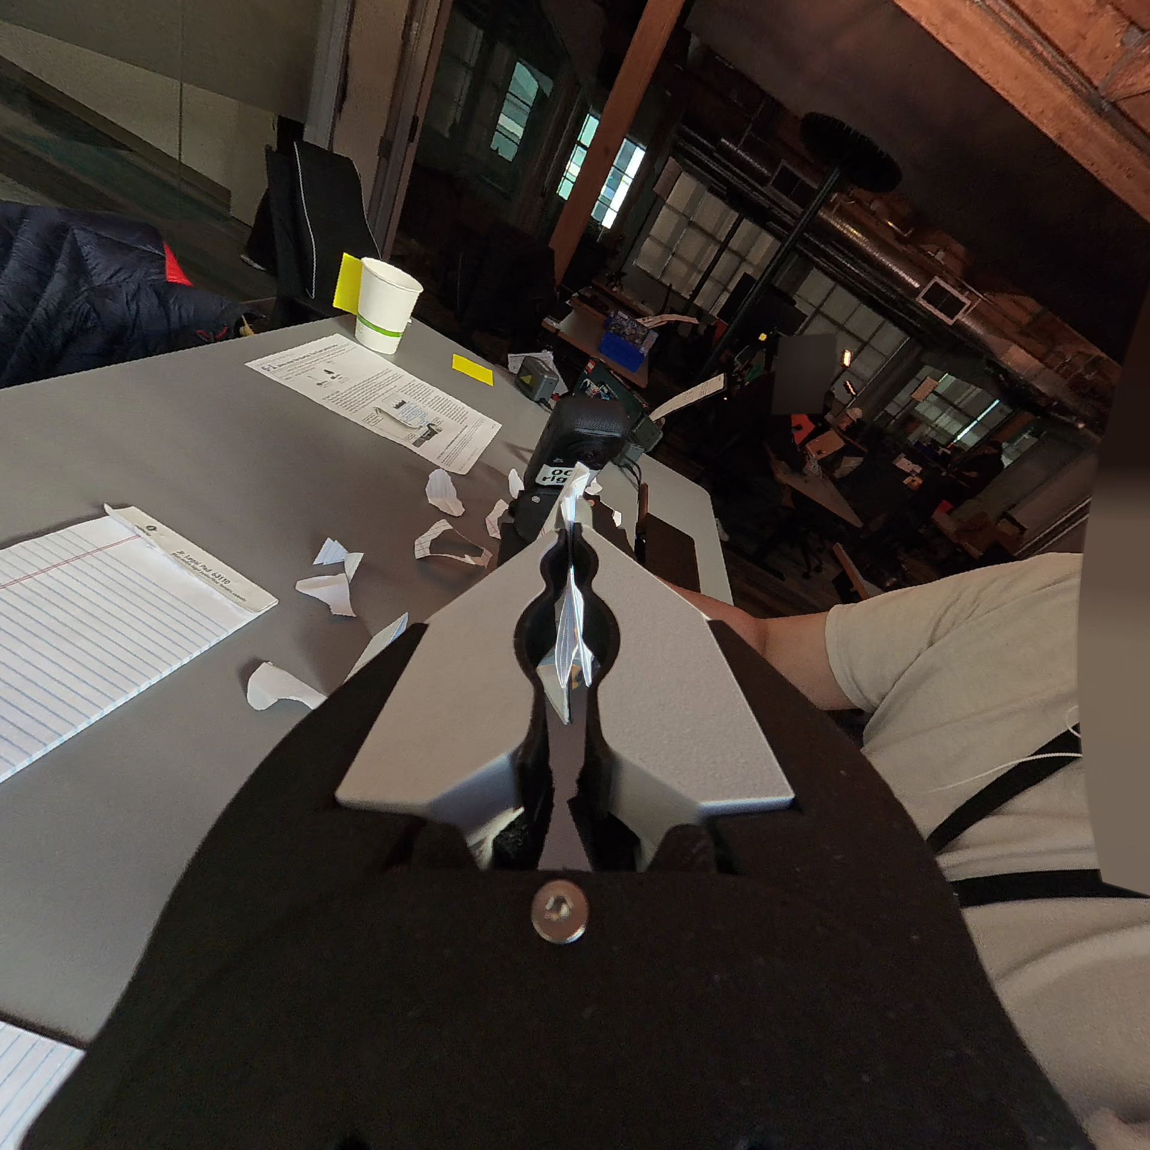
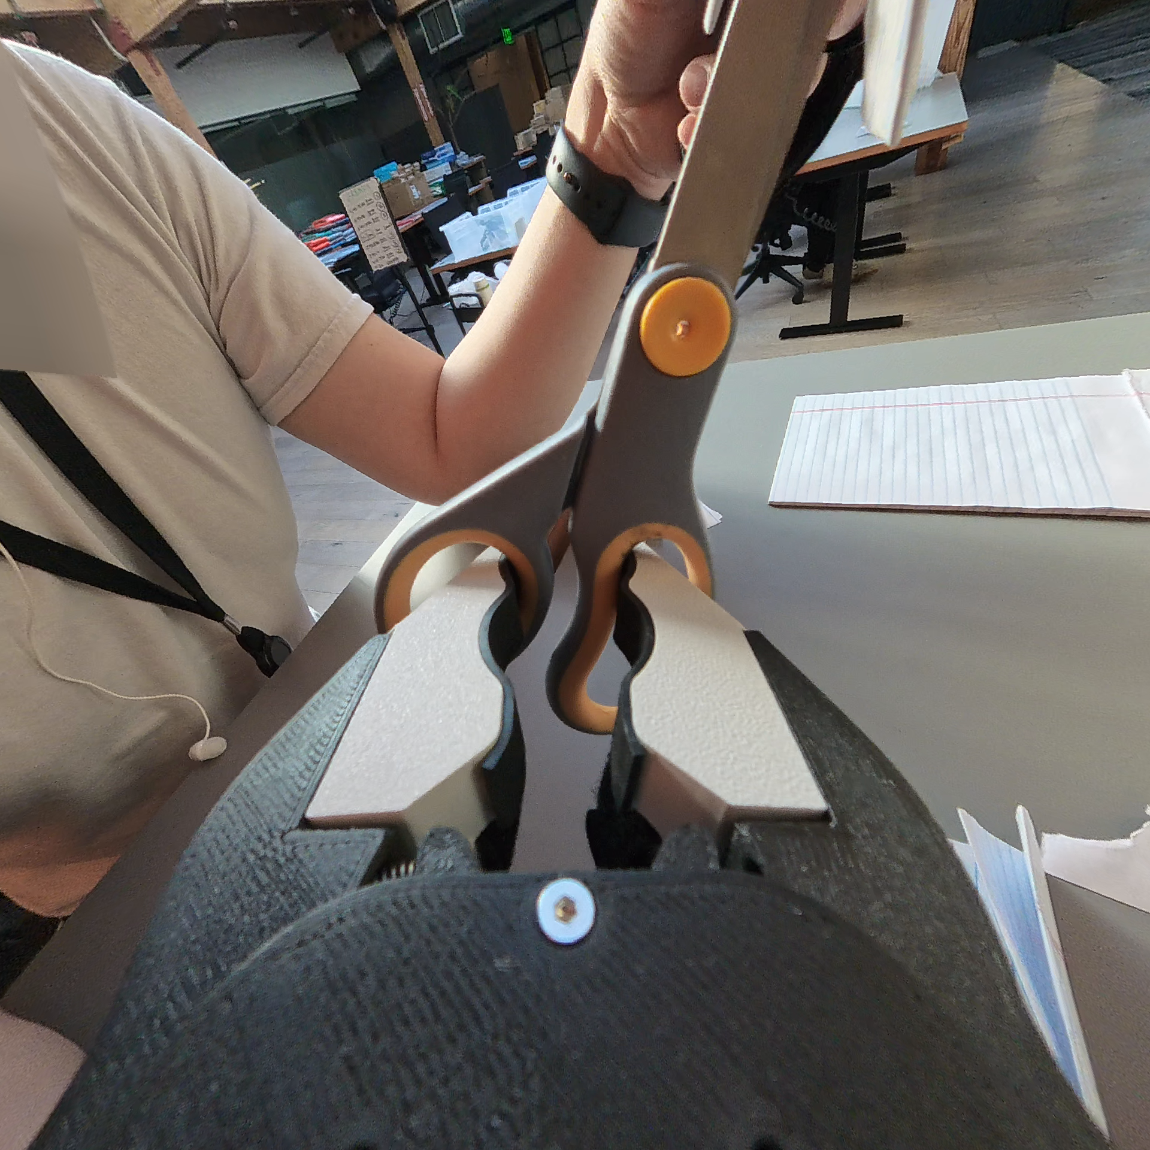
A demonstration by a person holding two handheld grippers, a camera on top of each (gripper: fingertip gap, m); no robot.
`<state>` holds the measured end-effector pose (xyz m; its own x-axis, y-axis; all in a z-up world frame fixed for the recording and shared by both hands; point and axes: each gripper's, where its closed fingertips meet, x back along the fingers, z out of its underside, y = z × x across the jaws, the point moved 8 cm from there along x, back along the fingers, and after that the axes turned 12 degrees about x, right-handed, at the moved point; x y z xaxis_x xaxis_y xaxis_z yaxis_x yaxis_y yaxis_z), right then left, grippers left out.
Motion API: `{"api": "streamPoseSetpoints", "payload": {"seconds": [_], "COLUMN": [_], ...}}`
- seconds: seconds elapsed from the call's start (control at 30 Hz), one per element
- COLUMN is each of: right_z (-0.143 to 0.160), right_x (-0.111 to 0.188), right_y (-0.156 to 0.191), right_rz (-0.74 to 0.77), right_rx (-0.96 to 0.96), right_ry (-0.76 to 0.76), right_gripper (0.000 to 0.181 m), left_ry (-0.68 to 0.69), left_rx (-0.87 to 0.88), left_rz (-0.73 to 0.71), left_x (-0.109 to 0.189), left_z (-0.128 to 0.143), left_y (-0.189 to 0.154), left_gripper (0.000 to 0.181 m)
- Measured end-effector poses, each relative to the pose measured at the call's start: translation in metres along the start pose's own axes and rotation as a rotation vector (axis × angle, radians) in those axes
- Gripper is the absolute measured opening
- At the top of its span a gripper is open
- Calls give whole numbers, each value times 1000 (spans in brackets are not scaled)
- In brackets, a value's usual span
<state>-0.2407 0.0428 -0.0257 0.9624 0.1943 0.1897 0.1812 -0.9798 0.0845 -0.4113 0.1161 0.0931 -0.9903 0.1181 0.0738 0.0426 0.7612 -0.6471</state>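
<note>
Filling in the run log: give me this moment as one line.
left tongs: shut on folded lined paper | right tongs: fingers through scissors handle loops | grey table: paper scraps, lined pad

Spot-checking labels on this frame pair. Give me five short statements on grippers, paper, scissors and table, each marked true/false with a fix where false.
1. The left gripper is shut on a folded piece of lined paper. True.
2. The right gripper has its fingers through the handle loops of the scissors. True.
3. The scissors' pivot cap is blue. False: it is orange.
4. The paper cup lies tipped over. False: it stands upright on the grey table.
5. Paper scraps lie on the table beside the lined pad. True.
</note>
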Motion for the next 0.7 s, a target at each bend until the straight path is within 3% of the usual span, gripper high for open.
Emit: {"api": "streamPoseSetpoints", "payload": {"seconds": [0.13, 0.47, 0.6, 0.67, 0.7], "right_z": [-3, -4, -6, -13, -16], "right_x": [-2, 12, 13, 16, 18], "right_y": [1, 17, 11, 7, 4], "right_rz": [-29, -120, -73, -27, 7], "right_rx": [-24, -98, -97, -84, -74], "right_ry": [-23, 87, 55, -17, -44], "right_gripper": [26, 27, 26, 25, 25], "left_ry": [1, 121, 62, 4, -18], "left_rx": [29, 31, 34, 40, 43], "left_rz": [-12, -25, -37, -67, -63], "left_x": [3, 4, 3, 4, 5], "left_z": [0, 11, 6, 1, -1], "left_y": [4, 3, 4, 7, 8], "left_gripper": [0, 0, 0, 26, 30]}}
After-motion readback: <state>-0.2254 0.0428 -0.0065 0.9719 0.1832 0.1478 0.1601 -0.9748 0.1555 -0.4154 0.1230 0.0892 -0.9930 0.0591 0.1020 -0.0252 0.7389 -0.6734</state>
